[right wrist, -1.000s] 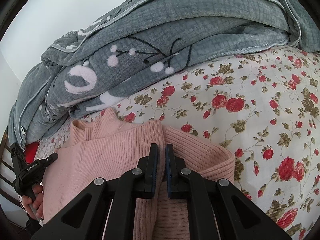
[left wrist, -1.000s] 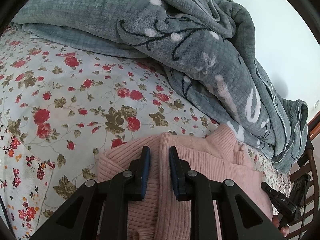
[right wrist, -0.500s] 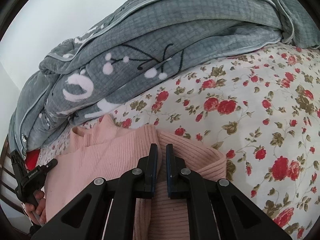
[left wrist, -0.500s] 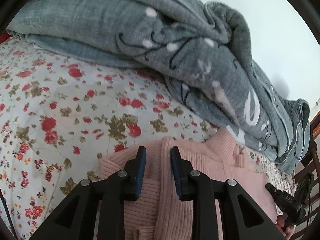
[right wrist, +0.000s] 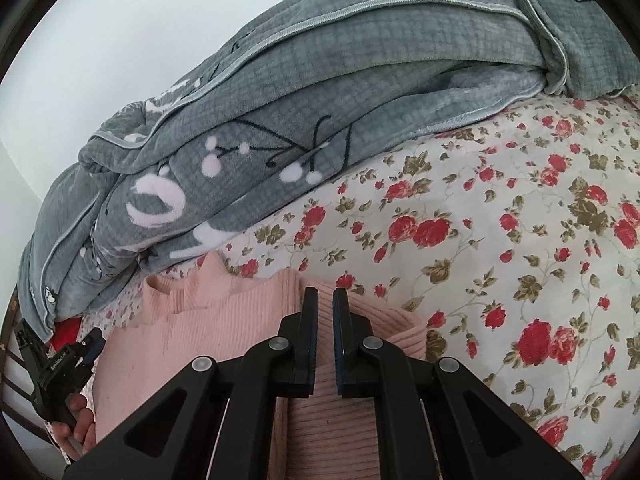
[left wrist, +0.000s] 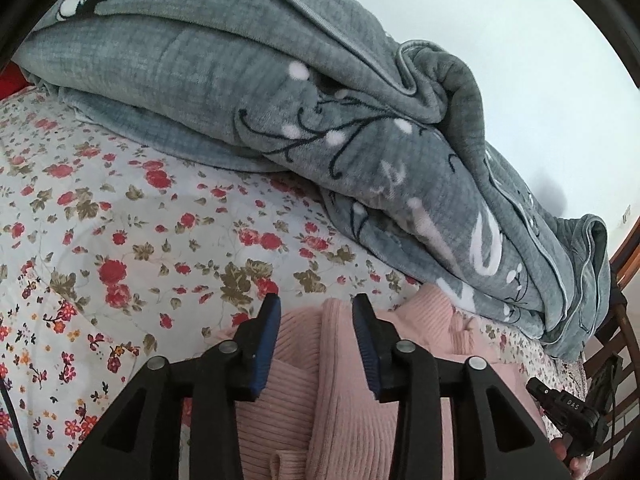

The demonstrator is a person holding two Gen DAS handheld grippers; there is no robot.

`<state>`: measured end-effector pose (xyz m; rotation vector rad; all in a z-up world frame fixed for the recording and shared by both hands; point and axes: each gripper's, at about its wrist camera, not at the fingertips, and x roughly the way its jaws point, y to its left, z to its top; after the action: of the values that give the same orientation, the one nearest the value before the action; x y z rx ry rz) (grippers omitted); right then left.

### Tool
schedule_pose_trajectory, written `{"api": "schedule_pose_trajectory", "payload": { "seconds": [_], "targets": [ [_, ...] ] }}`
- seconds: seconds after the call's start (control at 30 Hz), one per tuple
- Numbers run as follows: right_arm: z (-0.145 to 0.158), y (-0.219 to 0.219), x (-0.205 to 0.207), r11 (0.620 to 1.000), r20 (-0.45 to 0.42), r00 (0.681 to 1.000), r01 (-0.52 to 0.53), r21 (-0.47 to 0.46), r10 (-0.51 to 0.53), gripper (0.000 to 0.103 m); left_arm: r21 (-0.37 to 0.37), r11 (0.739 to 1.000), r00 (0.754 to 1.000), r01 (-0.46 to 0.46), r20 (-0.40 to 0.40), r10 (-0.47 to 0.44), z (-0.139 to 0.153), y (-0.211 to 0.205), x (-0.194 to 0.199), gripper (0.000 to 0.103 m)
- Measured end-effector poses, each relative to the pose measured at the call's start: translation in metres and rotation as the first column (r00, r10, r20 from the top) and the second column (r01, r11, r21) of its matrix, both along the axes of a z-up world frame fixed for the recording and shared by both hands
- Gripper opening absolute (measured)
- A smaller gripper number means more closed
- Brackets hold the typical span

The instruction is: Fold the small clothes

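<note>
A pink ribbed knit sweater (left wrist: 340, 412) lies on the floral bed sheet (left wrist: 120, 248), partly folded. My left gripper (left wrist: 316, 308) is open, its fingers astride a raised fold of the sweater, not pinching it. My right gripper (right wrist: 325, 298) is shut or nearly so, with only a thin gap between its fingers, over the sweater (right wrist: 192, 328) near a folded sleeve edge; whether it pinches fabric does not show. Each view shows the other gripper at the side, the right one (left wrist: 568, 408) and the left one (right wrist: 60, 364).
A bulky grey blanket (left wrist: 320, 120) with white and black patterns is piled along the far side, also in the right wrist view (right wrist: 320, 112). Wooden chair slats (left wrist: 616, 344) stand at the bed's end. Open floral sheet (right wrist: 520, 260) lies around the sweater.
My left gripper has opened wider, letting go of the sweater fold, and tilted up a little. My right gripper stays nearly shut and has shifted slightly.
</note>
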<state>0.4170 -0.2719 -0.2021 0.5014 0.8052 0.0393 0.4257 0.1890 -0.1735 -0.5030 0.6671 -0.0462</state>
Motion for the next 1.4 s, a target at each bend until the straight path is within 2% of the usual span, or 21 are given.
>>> {"api": "schedule_pose_trajectory", "payload": {
  "seconds": [0.47, 0.57, 0.63, 0.83, 1.4],
  "targets": [
    [0.011, 0.021, -0.004, 0.993, 0.054, 0.997, -0.057, -0.106, 0.063, 0.017, 0.012, 1.0, 1.0, 0.023, 0.006, -0.023, 0.0, -0.004, 0.002, 0.043],
    [0.015, 0.026, -0.007, 0.989, 0.074, 0.994, -0.069, -0.131, 0.08, 0.025, 0.012, 1.0, 1.0, 0.022, 0.006, -0.022, 0.0, -0.004, 0.001, 0.045],
    [0.016, 0.028, -0.008, 0.987, 0.079, 0.993, -0.074, -0.144, 0.086, 0.027, 0.011, 1.0, 1.0, 0.021, 0.007, -0.021, 0.0, -0.004, 0.001, 0.048],
    [0.014, 0.028, -0.007, 0.986, 0.065, 0.994, -0.079, -0.148, 0.089, 0.028, 0.007, 1.0, 1.0, 0.022, 0.008, -0.022, 0.0, -0.004, 0.0, 0.057],
    [0.013, 0.027, -0.007, 0.986, 0.069, 0.993, -0.082, -0.142, 0.093, 0.028, -0.073, 0.997, 0.999, 0.038, -0.036, -0.041, -0.008, 0.006, 0.001, 0.058]
  ]
}}
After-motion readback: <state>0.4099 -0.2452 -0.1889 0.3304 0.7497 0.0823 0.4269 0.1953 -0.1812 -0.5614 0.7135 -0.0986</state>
